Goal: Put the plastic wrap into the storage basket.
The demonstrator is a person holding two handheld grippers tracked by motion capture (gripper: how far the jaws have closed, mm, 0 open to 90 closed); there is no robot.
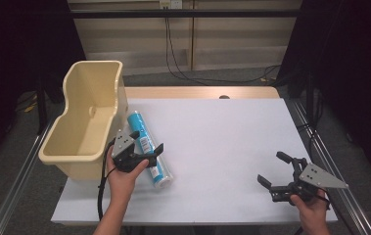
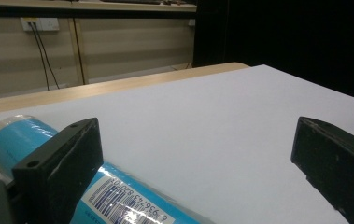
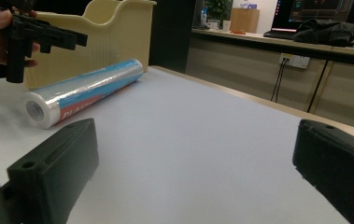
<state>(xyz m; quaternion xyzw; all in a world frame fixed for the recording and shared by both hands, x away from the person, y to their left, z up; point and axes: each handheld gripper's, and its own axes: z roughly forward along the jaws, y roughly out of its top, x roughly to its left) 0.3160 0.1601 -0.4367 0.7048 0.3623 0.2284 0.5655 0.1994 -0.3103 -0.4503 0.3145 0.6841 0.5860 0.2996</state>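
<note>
- Blue roll (image 1: 150,150) flat on white table (image 1: 222,147), left of centre in high view, just beside cream bin (image 1: 87,122).
- Left gripper (image 1: 146,142) directly over it, jaws apart, nothing clamped.
- Long axis upper-left to lower-right, crosswise to jaws.
- Right gripper (image 1: 273,171) lower right, jaws apart, well apart from roll.
- Label: barcode "6 936743 820…"; "PLAS…" partly readable.

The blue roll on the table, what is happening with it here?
A person holds the left gripper open over the blue plastic-wrapped roll, which lies flat on the white table beside the cream plastic bin. It is not gripped yet. The right gripper is open too, apart over bare table.
</note>
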